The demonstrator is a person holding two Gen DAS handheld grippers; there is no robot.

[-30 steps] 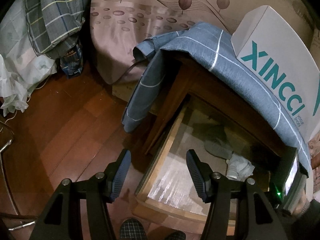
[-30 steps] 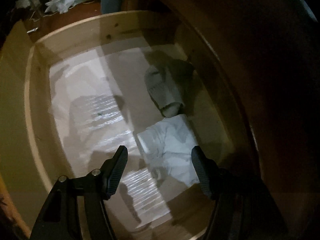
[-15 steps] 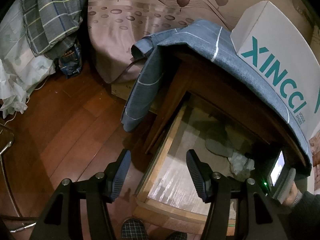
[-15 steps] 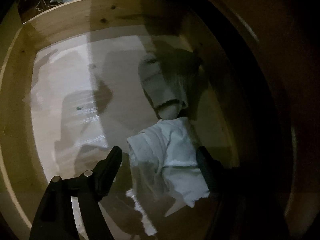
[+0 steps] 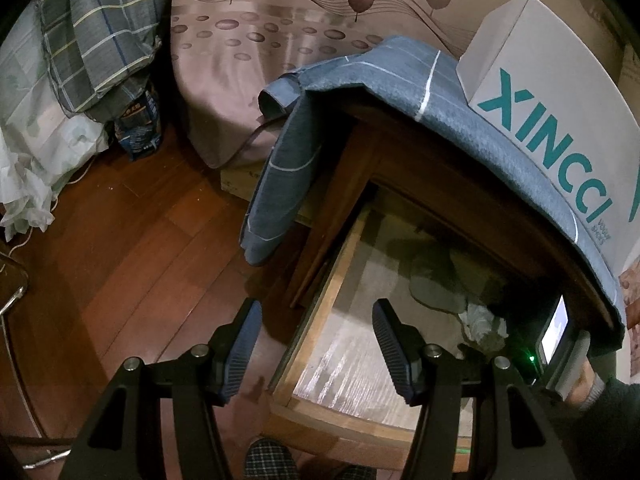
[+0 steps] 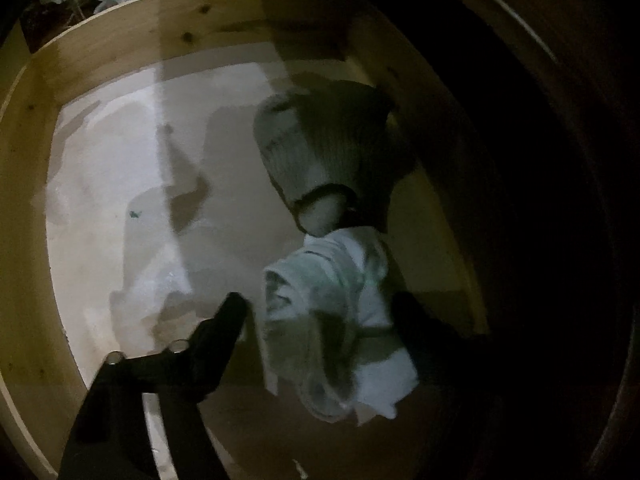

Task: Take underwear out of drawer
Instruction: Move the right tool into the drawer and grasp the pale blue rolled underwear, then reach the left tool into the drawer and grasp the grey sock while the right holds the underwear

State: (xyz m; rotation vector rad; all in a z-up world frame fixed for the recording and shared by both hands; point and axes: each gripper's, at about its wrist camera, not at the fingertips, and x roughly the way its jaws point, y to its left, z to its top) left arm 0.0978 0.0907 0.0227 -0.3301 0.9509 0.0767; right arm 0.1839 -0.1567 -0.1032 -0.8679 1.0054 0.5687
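Black gripper (image 5: 316, 344) arms, blue ribbed pads, silver screws; seemingly dark sleeve (image 5: 612, 416).

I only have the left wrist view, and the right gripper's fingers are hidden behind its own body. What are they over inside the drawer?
Observer: The right gripper straddles the crumpled white underwear; its jaws have just been closing.
Operator: Gripped yet?
Observer: I cannot tell. The fingers sit at the cloth's edges, but it's too dark and blurred to see any pressure.
Operator: Anything in the way?
Observer: A grey rolled garment lies just beyond, its near end meeting the white one.
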